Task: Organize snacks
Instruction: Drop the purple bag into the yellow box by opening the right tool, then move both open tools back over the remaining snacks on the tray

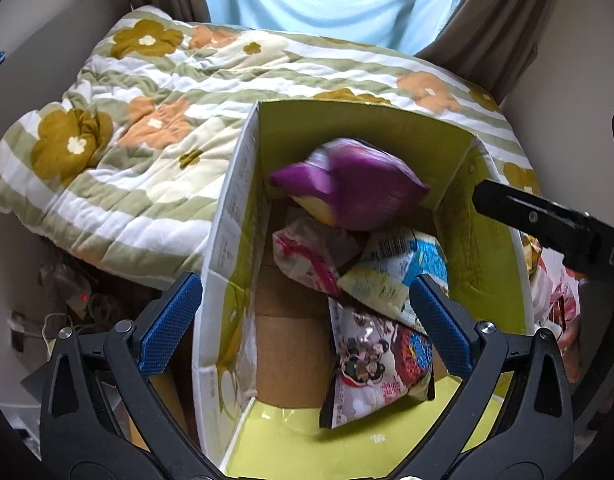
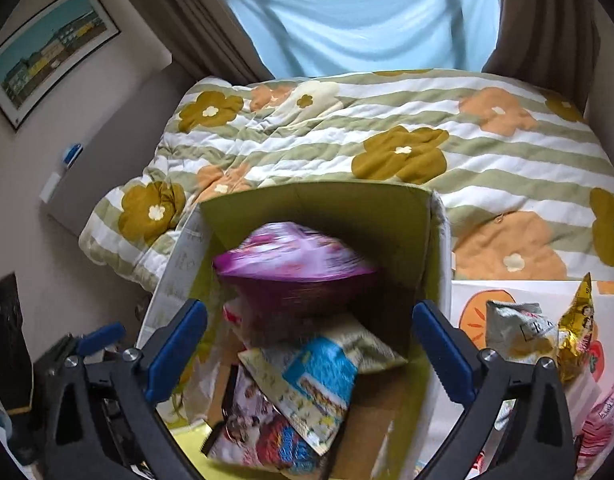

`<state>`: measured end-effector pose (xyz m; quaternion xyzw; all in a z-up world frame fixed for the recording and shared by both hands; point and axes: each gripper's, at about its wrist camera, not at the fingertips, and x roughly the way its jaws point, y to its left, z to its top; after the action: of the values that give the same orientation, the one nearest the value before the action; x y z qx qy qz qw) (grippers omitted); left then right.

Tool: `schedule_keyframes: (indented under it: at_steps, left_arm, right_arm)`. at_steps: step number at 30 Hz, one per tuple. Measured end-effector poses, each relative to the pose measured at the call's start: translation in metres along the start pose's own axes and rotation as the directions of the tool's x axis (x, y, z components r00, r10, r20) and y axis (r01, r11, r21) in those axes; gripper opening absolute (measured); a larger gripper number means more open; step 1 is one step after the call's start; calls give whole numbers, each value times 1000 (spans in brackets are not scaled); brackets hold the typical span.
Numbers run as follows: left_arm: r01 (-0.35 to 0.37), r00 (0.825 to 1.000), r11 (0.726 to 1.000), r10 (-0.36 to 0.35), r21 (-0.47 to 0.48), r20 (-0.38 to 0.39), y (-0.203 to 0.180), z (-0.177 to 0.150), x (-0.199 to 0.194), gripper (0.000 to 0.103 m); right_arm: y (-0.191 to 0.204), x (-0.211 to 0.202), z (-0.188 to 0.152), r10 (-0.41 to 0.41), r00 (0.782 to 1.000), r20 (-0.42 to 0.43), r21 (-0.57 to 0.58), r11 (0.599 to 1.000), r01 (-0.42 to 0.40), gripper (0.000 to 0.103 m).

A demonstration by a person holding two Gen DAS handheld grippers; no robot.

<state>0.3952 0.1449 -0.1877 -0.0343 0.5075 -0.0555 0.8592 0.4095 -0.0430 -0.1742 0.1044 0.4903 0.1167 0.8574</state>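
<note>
An open cardboard box with a yellow-green inside stands against the bed; it also shows in the right wrist view. A purple snack bag, motion-blurred, is in the air over the snacks inside; it shows too in the right wrist view. Below it lie a pink and white bag, a blue and white bag and a cartoon-printed bag. My left gripper is open over the box's near end. My right gripper is open and empty above the box.
A floral quilt covers the bed behind the box. A gold bag and a silver bag lie on a printed surface right of the box. Cables and a power strip are on the floor at left.
</note>
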Motion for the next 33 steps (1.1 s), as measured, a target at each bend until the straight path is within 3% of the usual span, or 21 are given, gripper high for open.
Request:
schedule_keyframes:
  at_steps: [11, 18, 26, 33]
  left_arm:
    - [23, 997, 998, -27, 54, 70, -20, -8, -41, 103]
    - [37, 991, 994, -50, 103, 124, -61, -19, -70, 103]
    - [33, 987, 993, -50, 112, 155, -135, -59, -94, 103]
    - [67, 989, 991, -81, 112, 123, -218, -109, -102, 103]
  right_arm:
    - [4, -44, -25, -15, 999, 30, 24, 1000, 15, 102]
    - [-9, -93, -38, -36, 994, 104, 14, 999, 35, 102]
    - [-71, -155, -76, -39, 988, 152, 34, 999, 35, 102]
    - [-137, -207, -116, -73, 987, 144, 24, 997, 70, 102]
